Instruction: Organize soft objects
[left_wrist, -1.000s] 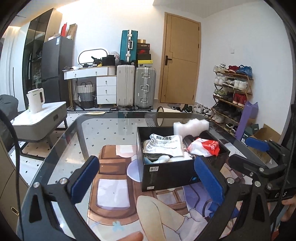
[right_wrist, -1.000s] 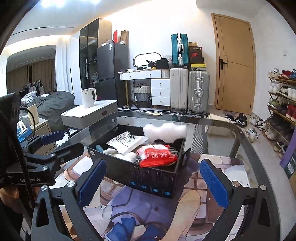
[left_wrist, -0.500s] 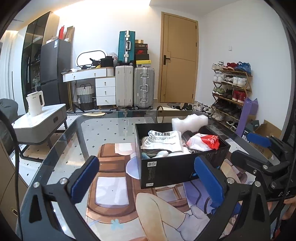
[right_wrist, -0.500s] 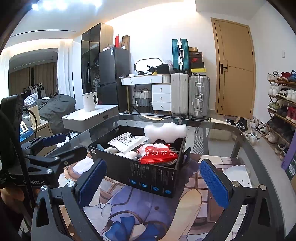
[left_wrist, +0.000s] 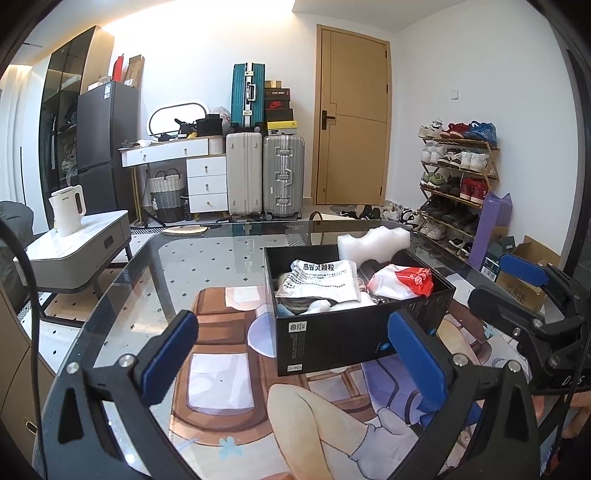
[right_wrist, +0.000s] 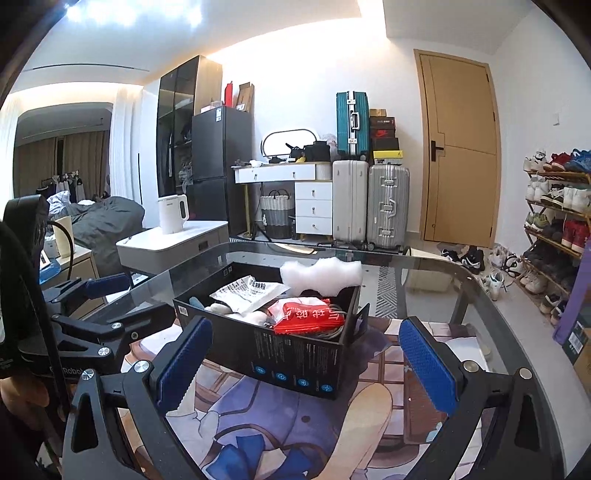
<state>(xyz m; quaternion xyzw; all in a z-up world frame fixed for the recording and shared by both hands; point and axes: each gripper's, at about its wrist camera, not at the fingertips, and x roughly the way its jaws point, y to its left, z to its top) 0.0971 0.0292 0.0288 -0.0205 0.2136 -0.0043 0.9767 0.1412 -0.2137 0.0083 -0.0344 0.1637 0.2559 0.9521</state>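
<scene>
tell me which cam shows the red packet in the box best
The right wrist view: the red packet lies near that camera's side of the black box, its white print facing the lens. The left wrist view shows it smaller, crumpled, at the far right.

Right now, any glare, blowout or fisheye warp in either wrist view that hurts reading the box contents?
Left wrist: ceiling blown out at top, glass table mirrors the room, black box and white printed packet sharp. Right wrist: ceiling lights flare top left, door and edges bow; red packet and white foam clear. Both grippers' blue fingers slightly soft.
</scene>
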